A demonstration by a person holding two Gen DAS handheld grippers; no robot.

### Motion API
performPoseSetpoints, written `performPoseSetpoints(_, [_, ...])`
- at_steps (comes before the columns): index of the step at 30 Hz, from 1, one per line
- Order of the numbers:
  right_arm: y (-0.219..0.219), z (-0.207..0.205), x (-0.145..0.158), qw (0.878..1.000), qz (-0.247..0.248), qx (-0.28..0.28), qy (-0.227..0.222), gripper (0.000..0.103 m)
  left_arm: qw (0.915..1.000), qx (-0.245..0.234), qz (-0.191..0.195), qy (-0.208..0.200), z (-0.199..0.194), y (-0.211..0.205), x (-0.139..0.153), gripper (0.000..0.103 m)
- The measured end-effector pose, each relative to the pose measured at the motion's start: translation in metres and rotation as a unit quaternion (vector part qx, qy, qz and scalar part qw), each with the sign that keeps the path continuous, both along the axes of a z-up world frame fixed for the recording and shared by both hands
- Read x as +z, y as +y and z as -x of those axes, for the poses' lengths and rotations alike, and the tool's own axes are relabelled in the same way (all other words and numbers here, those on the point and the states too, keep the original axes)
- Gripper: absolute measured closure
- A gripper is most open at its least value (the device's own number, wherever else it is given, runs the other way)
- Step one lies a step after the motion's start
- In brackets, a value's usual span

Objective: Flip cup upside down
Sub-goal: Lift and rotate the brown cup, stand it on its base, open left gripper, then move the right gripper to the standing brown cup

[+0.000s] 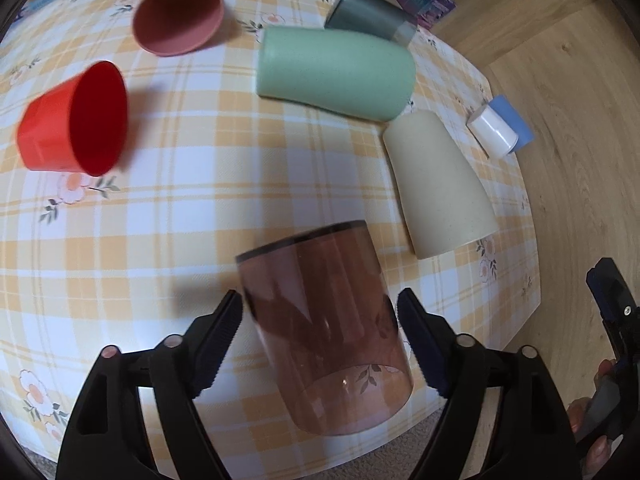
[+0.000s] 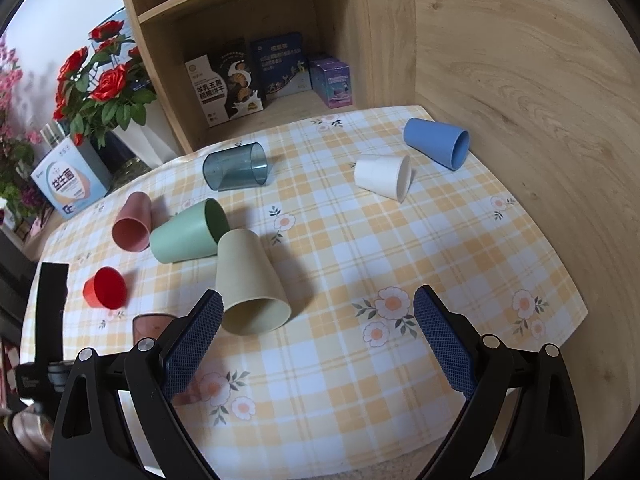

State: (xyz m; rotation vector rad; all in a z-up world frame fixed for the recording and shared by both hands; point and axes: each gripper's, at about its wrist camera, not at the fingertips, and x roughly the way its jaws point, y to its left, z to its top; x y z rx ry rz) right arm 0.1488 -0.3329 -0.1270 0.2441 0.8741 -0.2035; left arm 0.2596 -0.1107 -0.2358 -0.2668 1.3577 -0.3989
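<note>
A clear brown cup (image 1: 324, 328) stands between the fingers of my left gripper (image 1: 320, 312), base up and rim down near the table's front edge. The jaws sit wide on either side of it, with a small gap on each side, so the gripper is open. In the right wrist view the brown cup (image 2: 154, 322) is mostly hidden behind the left finger. My right gripper (image 2: 318, 310) is open and empty above the tablecloth, with a beige cup (image 2: 250, 280) lying just beyond its left finger.
On the checked tablecloth (image 2: 360, 240) lie a red cup (image 1: 76, 120), pink cup (image 1: 176, 12), green cup (image 1: 336, 70), beige cup (image 1: 436, 188), grey-blue clear cup (image 2: 234, 166), white cup (image 2: 384, 176) and blue cup (image 2: 438, 142). A wooden shelf (image 2: 256, 20) and flowers (image 2: 100, 80) stand behind.
</note>
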Motion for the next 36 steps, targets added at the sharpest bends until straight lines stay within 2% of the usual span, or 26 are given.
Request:
performPoseSetpoints(5, [0.003,0.002,0.004,1.0,0.001,0.003,0.004,0.01,0.9996,0.003,0.009,-0.026,0.005,0.022,0.023,0.02])
performPoseSetpoints(12, [0.017,0.003,0.01,1.0,0.0,0.024,0.011,0.01,0.9934,0.026,-0.018,-0.11,0.026,0.071,0.062,0.014])
performPoseSetpoints(14, [0.021,0.002,0.01,0.999,-0.001,0.031,0.015,0.01,0.9891,0.038,-0.035,-0.138,0.034,0.086,0.071,0.011])
performPoseSetpoints(16, [0.027,-0.001,0.01,0.999,-0.003,0.042,0.022,0.01,0.9818,0.049,-0.061,-0.173,0.045,0.101,0.081,0.009])
performPoseSetpoints(20, [0.044,-0.008,0.009,0.997,0.002,0.075,0.037,0.01,0.9678,0.067,-0.106,-0.218,0.062,0.124,0.095,0.006])
performPoseSetpoints(23, [0.057,-0.018,0.004,0.992,-0.015,0.106,0.059,0.01,0.9611,0.083,-0.12,-0.234,0.071,0.137,0.101,0.006])
performPoseSetpoints(28, [0.08,-0.03,-0.001,0.985,-0.005,0.151,0.081,0.01,0.9498,0.142,-0.12,-0.251,0.084,0.168,0.107,0.006])
performPoseSetpoints(36, [0.108,-0.062,-0.018,0.965,-0.009,0.227,0.128,0.01,0.9485,0.173,-0.104,-0.244,0.095,0.186,0.104,0.006])
